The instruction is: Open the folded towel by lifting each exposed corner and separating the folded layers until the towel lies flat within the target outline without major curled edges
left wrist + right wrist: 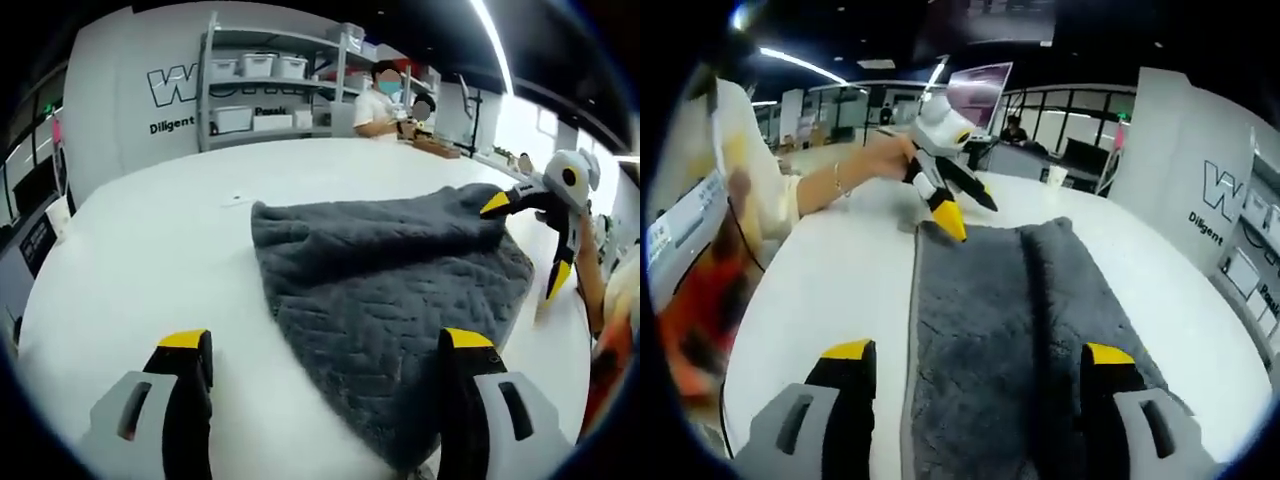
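The left gripper [327, 350] hangs low over the white surface [150, 260] with its jaws spread wide, nothing between them; the near end of the grey towel [390, 290] lies between and just past its yellow tips. The right gripper [970, 365] is likewise spread wide and empty above the towel [1010, 330], which runs away from it in a long folded strip. At the towel's far corner the other gripper [950, 195] touches the cloth, jaws parted. Shelves [265, 85] stand behind.
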`<state>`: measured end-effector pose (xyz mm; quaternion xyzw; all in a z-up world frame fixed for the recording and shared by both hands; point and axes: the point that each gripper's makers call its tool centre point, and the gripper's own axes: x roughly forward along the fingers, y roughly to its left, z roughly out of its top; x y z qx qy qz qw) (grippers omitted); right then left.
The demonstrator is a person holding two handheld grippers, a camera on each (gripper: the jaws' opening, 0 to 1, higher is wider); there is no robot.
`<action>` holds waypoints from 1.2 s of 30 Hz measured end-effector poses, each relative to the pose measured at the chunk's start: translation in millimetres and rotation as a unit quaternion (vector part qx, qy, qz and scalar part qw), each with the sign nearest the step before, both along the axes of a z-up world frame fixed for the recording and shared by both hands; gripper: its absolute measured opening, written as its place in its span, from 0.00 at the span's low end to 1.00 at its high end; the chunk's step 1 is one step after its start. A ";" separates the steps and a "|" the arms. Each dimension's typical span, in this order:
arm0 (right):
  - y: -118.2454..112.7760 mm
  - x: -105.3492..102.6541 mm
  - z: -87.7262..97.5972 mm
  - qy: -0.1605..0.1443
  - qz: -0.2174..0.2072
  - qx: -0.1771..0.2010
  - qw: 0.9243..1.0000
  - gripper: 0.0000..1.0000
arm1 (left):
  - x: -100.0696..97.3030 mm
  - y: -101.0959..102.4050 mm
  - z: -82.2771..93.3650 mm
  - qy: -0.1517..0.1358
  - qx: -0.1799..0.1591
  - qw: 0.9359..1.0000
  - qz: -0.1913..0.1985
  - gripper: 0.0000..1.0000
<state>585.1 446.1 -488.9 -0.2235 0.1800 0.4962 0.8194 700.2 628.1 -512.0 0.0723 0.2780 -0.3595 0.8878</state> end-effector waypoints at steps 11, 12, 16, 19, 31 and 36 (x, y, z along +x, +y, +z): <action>-9.8 17.8 24.5 -0.036 -0.040 0.052 0.997 0.99 | -0.9 -1.0 -0.4 0.002 0.001 1.000 -0.004 0.91; -11.1 19.1 25.2 -0.036 -0.044 0.055 0.997 0.99 | -1.1 -1.2 -0.5 0.002 0.002 1.000 -0.004 0.91; -19.4 25.6 31.3 -0.038 -0.065 0.075 0.994 0.99 | -2.3 -2.0 -0.2 0.002 0.001 1.000 -0.006 0.91; -28.0 30.6 36.9 -0.040 -0.082 0.092 0.992 0.98 | -3.2 -2.4 0.3 0.002 0.001 1.000 -0.007 0.91; -88.4 47.2 63.1 -0.069 -0.182 0.114 0.974 0.84 | -4.7 1.9 3.0 0.001 -0.002 1.000 -0.004 0.91; -104.9 50.8 74.4 -0.070 -0.210 0.111 0.969 0.77 | -4.3 4.6 5.5 0.002 -0.011 1.000 -0.004 0.91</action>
